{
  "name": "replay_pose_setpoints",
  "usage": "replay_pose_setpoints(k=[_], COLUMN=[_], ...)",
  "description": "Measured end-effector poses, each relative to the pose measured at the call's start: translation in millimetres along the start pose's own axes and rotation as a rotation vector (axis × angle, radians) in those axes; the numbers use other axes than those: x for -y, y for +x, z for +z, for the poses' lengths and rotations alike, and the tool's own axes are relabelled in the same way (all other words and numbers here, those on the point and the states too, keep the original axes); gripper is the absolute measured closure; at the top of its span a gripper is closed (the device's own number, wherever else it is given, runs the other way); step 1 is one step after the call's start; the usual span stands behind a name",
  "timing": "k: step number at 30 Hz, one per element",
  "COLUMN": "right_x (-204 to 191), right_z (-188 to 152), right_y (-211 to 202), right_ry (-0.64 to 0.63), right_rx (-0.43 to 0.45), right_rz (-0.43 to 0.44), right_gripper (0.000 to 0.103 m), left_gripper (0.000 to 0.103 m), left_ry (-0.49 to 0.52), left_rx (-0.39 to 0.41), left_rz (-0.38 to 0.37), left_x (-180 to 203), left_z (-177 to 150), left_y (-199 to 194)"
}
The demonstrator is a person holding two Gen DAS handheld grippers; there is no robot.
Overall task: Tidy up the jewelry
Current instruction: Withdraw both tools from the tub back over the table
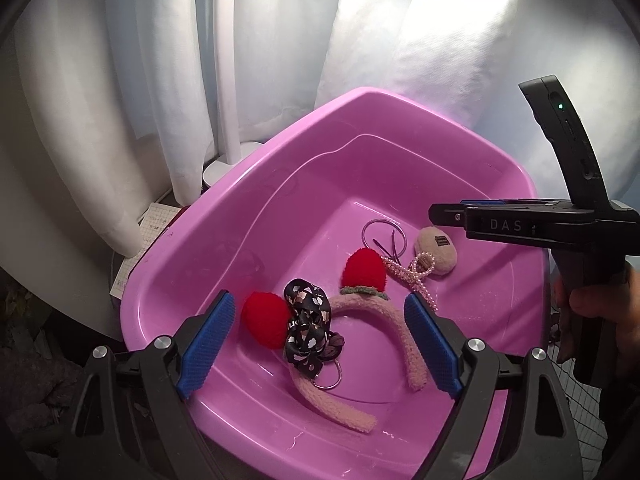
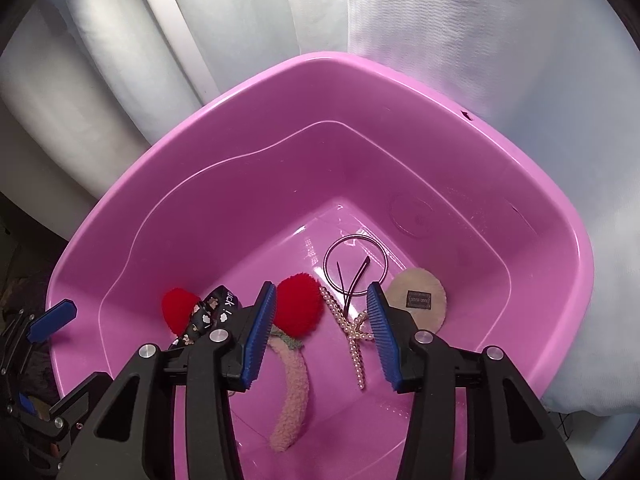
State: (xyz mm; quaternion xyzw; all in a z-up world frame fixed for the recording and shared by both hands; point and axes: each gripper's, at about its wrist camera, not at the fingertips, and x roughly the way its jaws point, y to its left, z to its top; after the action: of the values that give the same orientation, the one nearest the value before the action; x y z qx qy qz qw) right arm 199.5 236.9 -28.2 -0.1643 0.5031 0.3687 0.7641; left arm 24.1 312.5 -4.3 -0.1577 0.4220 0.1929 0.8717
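Observation:
A pink plastic tub (image 1: 400, 128) (image 2: 520, 184) holds the jewelry. In it lie a fuzzy pink headband (image 1: 348, 412) (image 2: 292, 396) with two red pom hearts (image 1: 364, 270) (image 2: 298, 306), a black patterned ribbon lanyard (image 1: 308, 328) (image 2: 216, 310), a pearl bow clip (image 1: 416, 276) (image 2: 354, 334), a thin hoop (image 1: 382, 228) (image 2: 354, 262) and a beige fuzzy clip (image 1: 436, 254) (image 2: 420, 296). My left gripper (image 1: 320, 344) is open and empty above the headband. My right gripper (image 2: 324, 336) is open and empty above the pearl clip; it shows side-on in the left wrist view (image 1: 444, 216).
White curtains (image 1: 160, 80) (image 2: 440, 20) hang behind the tub. A white lamp base (image 1: 228, 160) and gridded paper (image 1: 156, 224) sit left of the tub. The left gripper's blue pad (image 2: 54, 320) shows over the tub's left rim.

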Motion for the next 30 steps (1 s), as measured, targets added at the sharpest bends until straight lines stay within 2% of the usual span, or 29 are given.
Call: replay_pose_setpoints(k=[12, 20, 23, 30], right_x=[-4, -10, -13, -21], right_z=[-4, -9, -12, -29], right_y=[-8, -15, -19, -52], right_ry=[0.003, 0.016, 0.024, 0.037], right_rx=[0.016, 0.047, 0.069, 0.169], right_rz=[-0.001, 0.008, 0.014, 0.019], right_gripper=[0.058, 0.054, 0.048, 0.047], left_gripper=[0.018, 0.018, 0.018, 0.017], left_ry=[0.007, 0.027, 0.035, 0.044], left_rx=[0.019, 0.038, 0.046, 0.067], left_rz=[-0.013, -0.019, -0.018, -0.030], left_x=[0, -2, -4, 0], left_z=[-4, -5, -6, -9], left_y=[-12, -21, -23, -33])
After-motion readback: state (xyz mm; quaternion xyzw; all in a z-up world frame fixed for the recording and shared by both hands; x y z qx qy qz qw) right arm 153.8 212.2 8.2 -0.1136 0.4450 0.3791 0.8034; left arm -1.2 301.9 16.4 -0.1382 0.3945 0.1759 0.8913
